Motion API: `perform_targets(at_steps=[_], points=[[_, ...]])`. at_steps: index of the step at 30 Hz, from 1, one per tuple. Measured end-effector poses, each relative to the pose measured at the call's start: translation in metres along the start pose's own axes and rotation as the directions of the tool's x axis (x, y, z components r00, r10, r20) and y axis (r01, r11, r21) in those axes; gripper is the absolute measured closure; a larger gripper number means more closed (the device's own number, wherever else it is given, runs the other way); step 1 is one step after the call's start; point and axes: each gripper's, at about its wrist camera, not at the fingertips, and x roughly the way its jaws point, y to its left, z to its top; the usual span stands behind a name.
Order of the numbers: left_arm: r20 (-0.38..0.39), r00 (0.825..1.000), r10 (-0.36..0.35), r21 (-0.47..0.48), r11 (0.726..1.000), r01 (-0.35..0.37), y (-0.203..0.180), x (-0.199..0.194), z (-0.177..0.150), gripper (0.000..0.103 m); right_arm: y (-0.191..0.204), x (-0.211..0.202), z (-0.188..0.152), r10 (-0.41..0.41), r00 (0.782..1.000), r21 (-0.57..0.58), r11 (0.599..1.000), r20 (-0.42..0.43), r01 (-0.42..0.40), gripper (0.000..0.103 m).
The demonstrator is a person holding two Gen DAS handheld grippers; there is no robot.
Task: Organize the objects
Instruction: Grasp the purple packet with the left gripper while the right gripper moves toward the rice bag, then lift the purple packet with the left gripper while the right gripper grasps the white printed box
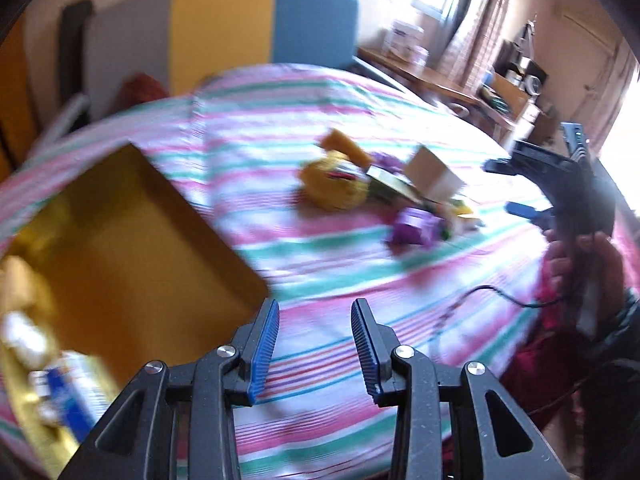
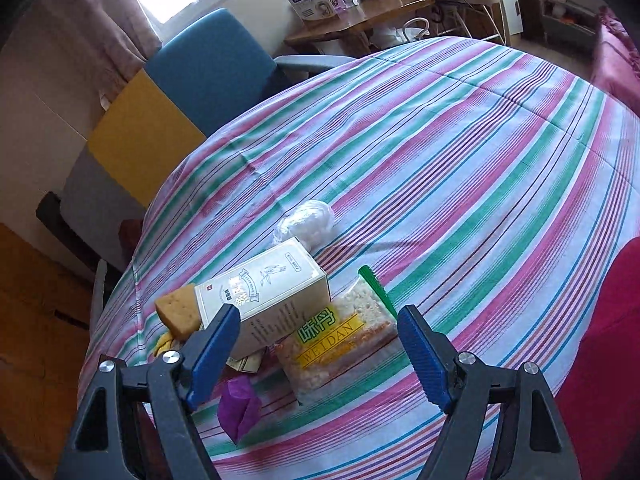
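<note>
A pile of small objects lies on the striped bedspread (image 2: 460, 152). In the right wrist view I see a white carton (image 2: 272, 288), a wrapped Weidan sandwich pack (image 2: 340, 344), a tan sponge (image 2: 178, 314), a purple wrapper (image 2: 240, 404) and a white bagged ball (image 2: 308, 224). My right gripper (image 2: 318, 354) is open and empty just above the sandwich pack. The left wrist view is blurred; the pile (image 1: 384, 184) with a yellow plush (image 1: 332, 184) lies ahead. My left gripper (image 1: 316, 346) is open and empty next to a gold box (image 1: 132, 240).
The gold box holds a blue-and-white pack (image 1: 68, 392) and pale items. A blue chair (image 2: 216, 64) and a yellow panel (image 2: 144, 136) stand past the bed. A wooden desk (image 2: 360, 20) with boxes sits by the window. The right gripper's body (image 1: 568, 176) shows at right.
</note>
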Motion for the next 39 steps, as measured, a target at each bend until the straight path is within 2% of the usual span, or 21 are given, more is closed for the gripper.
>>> perform_targets(at_steps=[3,7,10,12,15,16,18,21,23,26,29,31,32,33,36,39], points=[[-0.067,0.99,-0.127,-0.048,0.991,0.124,-0.013,0.02,0.01,0.066,0.0,0.003,-0.001,0.011,1.0,0.003,1.0,-0.014,-0.011,0.021],[-0.131,0.952,-0.276,-0.142,0.956,0.257,-0.031,0.047,0.027,0.066,-0.002,0.004,-0.002,0.022,0.999,0.011,1.0,-0.023,-0.022,0.021],[-0.154,0.922,-0.356,-0.224,0.921,0.319,-0.041,0.068,0.041,0.066,-0.002,0.006,-0.002,0.032,0.999,0.011,0.999,-0.027,-0.031,0.021],[-0.169,0.91,-0.38,-0.269,0.906,0.328,-0.048,0.085,0.05,0.063,-0.002,0.006,-0.003,0.039,0.999,0.011,0.999,-0.03,-0.039,0.021],[-0.18,0.888,-0.423,-0.366,0.867,0.338,-0.05,0.107,0.058,0.058,-0.003,0.005,-0.003,0.053,0.998,0.012,0.999,-0.033,-0.052,0.021],[-0.184,0.886,-0.425,-0.394,0.858,0.33,-0.049,0.114,0.061,0.056,-0.003,0.005,-0.003,0.058,0.998,0.014,0.998,-0.035,-0.057,0.021],[-0.18,0.886,-0.427,-0.45,0.837,0.312,-0.045,0.126,0.066,0.043,-0.005,0.005,-0.003,0.067,0.997,0.023,0.998,-0.04,-0.066,0.021],[-0.209,0.886,-0.415,-0.498,0.825,0.268,-0.045,0.142,0.071,0.042,-0.008,0.004,-0.002,0.082,0.996,0.037,0.996,-0.045,-0.081,0.021],[-0.218,0.89,-0.4,-0.492,0.833,0.254,-0.05,0.146,0.075,0.042,-0.009,0.004,-0.002,0.092,0.995,0.044,0.995,-0.049,-0.09,0.021],[-0.248,0.91,-0.333,-0.442,0.875,0.199,-0.058,0.151,0.082,0.042,-0.01,0.004,-0.002,0.1,0.994,0.05,0.994,-0.051,-0.098,0.021],[-0.301,0.915,-0.27,-0.35,0.923,0.157,-0.067,0.159,0.086,0.044,-0.012,0.004,-0.001,0.105,0.993,0.06,0.993,-0.047,-0.102,0.021],[-0.296,0.921,-0.254,-0.306,0.938,0.16,-0.071,0.161,0.086,0.045,-0.014,0.003,-0.001,0.105,0.993,0.071,0.992,-0.044,-0.102,0.021],[-0.295,0.926,-0.235,-0.27,0.95,0.155,-0.073,0.16,0.086,0.059,-0.015,0.003,-0.001,0.106,0.993,0.074,0.992,-0.042,-0.103,0.021],[-0.296,0.931,-0.214,-0.225,0.963,0.15,-0.075,0.159,0.084,0.066,-0.014,0.003,0.0,0.104,0.994,0.074,0.992,-0.041,-0.101,0.021],[-0.282,0.937,-0.208,-0.148,0.974,0.172,-0.072,0.149,0.073,0.07,-0.012,0.003,-0.001,0.099,0.994,0.063,0.993,-0.038,-0.097,0.021],[-0.243,0.96,-0.139,-0.012,0.99,0.141,-0.075,0.132,0.058,0.07,-0.009,0.007,0.0,0.084,0.995,0.053,0.995,-0.045,-0.082,0.021]])
